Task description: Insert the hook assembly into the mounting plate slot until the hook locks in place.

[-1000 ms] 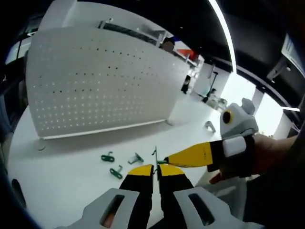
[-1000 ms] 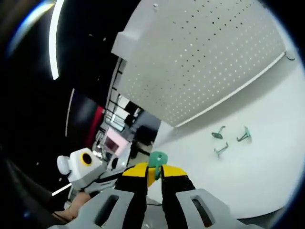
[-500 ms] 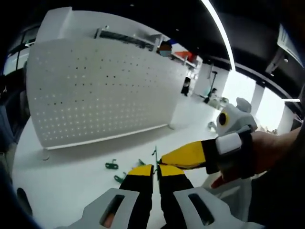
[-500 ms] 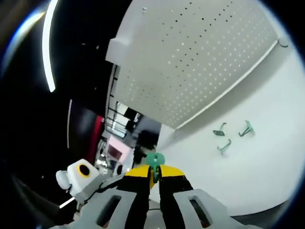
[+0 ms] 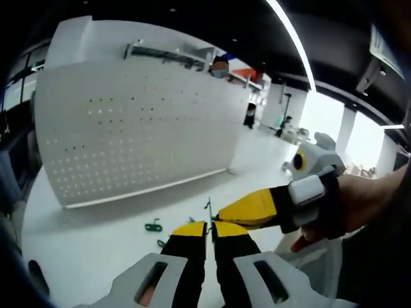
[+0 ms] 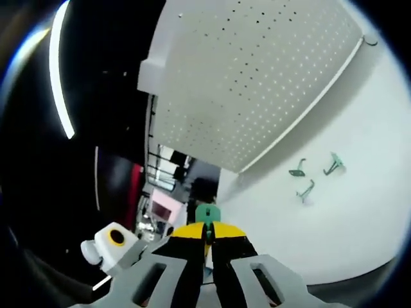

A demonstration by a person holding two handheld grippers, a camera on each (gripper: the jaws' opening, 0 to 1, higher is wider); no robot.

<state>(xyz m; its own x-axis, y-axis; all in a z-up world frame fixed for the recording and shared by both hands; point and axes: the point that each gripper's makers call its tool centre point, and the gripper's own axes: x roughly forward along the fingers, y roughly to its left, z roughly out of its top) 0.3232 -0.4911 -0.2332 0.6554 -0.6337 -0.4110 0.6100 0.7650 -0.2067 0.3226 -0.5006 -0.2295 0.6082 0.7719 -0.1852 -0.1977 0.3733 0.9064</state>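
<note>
Left gripper [image 5: 210, 226]: jaws pinched on thin metal hook [image 5: 208, 206].
Right gripper [image 6: 207, 232]: clamps green plastic plate [image 6: 205, 212].
Change: green clips [image 6: 314, 174] on white tabletop [image 6: 359, 212] unmoved; both views shifted slightly.

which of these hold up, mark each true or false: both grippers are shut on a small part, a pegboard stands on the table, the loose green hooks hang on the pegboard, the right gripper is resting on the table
1. Both grippers are shut on a small part. True: the left gripper pinches a thin metal piece, the right gripper a green part.
2. A white pegboard stands on the table. True.
3. The loose green hooks hang on the pegboard. False: they lie on the table in front of it.
4. The right gripper rests on the table. False: a hand holds it up, tips meeting the left gripper's.
</note>
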